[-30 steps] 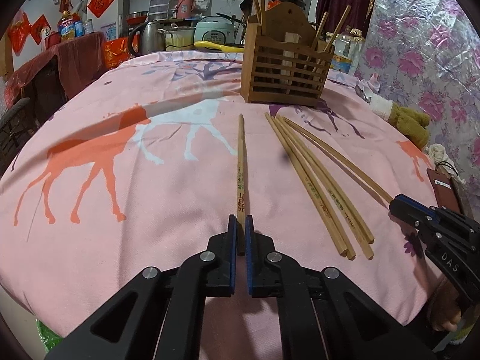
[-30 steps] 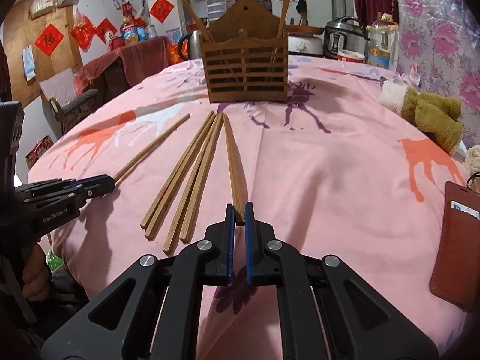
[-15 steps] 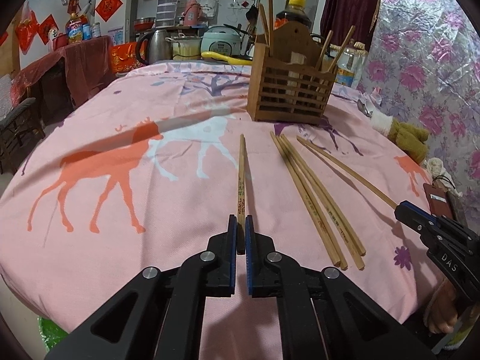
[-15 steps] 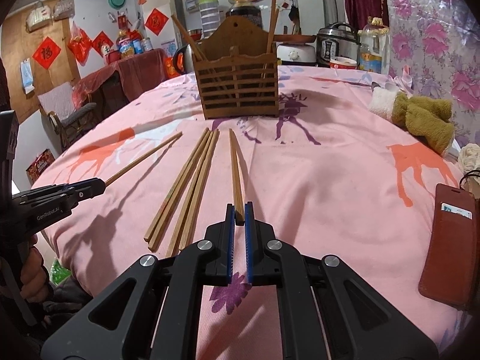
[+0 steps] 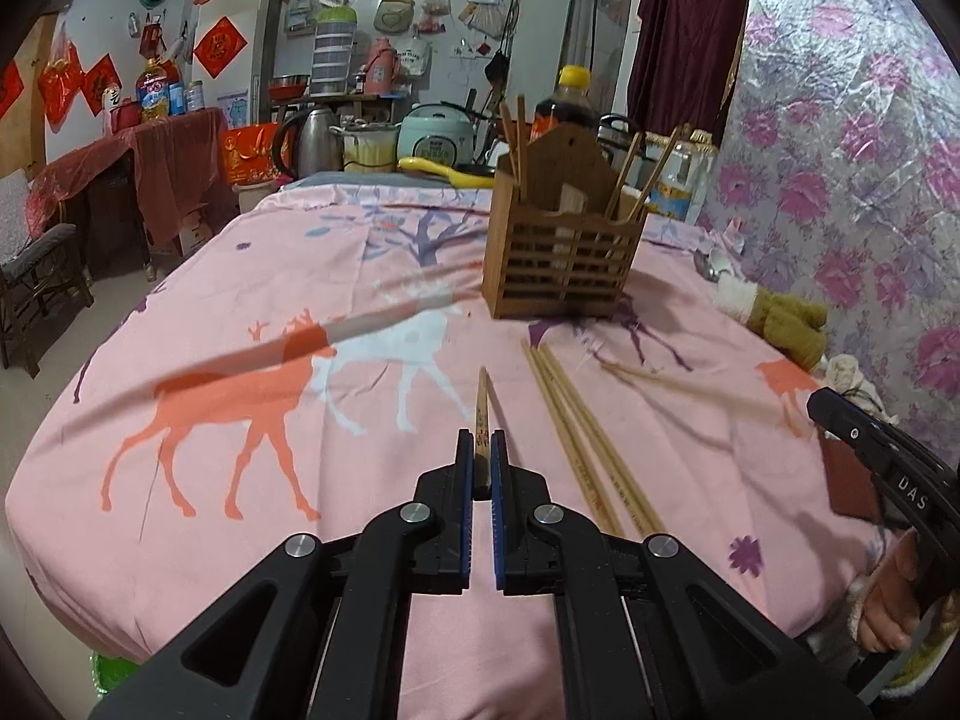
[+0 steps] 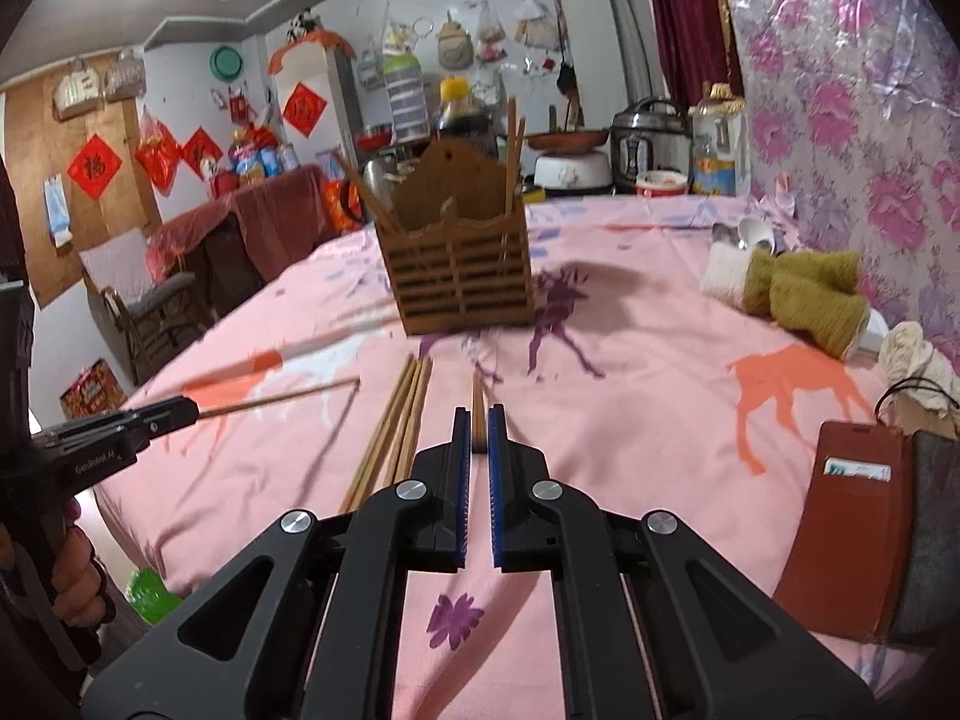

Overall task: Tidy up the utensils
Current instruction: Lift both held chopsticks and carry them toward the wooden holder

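My left gripper (image 5: 481,441) is shut on the near end of a wooden chopstick (image 5: 482,402), which points ahead above the pink cloth. My right gripper (image 6: 478,417) is shut on another chopstick (image 6: 478,399), also held off the table. Each view shows the other gripper too: the right one (image 5: 840,414) at the right edge with its blurred chopstick (image 5: 690,387), the left one (image 6: 180,411) at the left with its chopstick (image 6: 288,399). Three loose chopsticks (image 6: 402,420) lie together between the grippers. The slatted wooden holder (image 5: 564,258) stands farther back with several chopsticks upright in it.
A brown leather case (image 6: 840,510) lies at the table's near right edge. An olive and white knitted glove (image 6: 798,294) and a spoon (image 6: 726,234) lie along the right side. A kettle (image 5: 312,144) and a rice cooker (image 5: 435,135) stand beyond the far edge.
Both grippers have risen, each lifting its chopstick off the cloth. The three loose chopsticks and the holder have stayed where they were.
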`<action>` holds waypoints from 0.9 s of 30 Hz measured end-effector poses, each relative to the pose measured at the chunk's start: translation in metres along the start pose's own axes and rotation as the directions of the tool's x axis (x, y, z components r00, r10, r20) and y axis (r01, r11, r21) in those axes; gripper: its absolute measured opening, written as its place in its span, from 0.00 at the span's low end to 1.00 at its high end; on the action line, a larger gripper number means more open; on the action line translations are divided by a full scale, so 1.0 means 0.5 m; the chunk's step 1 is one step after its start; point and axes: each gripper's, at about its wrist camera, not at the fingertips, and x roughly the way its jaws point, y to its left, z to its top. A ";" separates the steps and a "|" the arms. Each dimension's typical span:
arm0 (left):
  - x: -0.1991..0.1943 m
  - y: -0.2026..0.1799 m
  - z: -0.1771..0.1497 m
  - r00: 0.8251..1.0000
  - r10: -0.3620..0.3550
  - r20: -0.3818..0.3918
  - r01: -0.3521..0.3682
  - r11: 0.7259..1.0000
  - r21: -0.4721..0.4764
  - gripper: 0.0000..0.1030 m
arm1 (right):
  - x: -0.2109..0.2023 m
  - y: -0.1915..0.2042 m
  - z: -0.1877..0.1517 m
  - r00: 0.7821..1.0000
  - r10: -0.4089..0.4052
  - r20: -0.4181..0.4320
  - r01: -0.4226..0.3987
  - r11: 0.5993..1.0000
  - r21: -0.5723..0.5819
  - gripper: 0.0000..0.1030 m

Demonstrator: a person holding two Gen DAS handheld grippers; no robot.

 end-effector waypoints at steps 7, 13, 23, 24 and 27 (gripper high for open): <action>-0.022 -0.016 0.044 0.999 -0.019 0.040 0.018 0.999 0.027 0.05 | -0.020 -0.004 0.043 0.999 0.044 0.023 -0.044 0.999 0.006 0.09; -0.017 -0.023 0.042 0.999 -0.026 0.039 0.026 0.999 0.021 0.05 | 0.019 0.003 -0.035 0.993 0.037 -0.116 -0.045 0.997 -0.068 0.13; -0.017 -0.023 0.045 0.999 -0.026 0.048 0.025 1.000 0.013 0.06 | 0.076 -0.025 -0.133 0.954 0.039 -0.296 -0.052 0.998 -0.038 0.23; -0.016 -0.022 0.045 0.999 -0.026 0.048 0.026 1.000 0.013 0.06 | 0.078 -0.024 -0.135 0.953 0.036 -0.301 -0.051 0.998 -0.040 0.23; -0.014 -0.023 0.043 0.999 -0.026 0.041 0.025 1.000 0.015 0.06 | 0.085 -0.026 -0.143 0.949 0.024 -0.314 -0.040 0.998 -0.044 0.22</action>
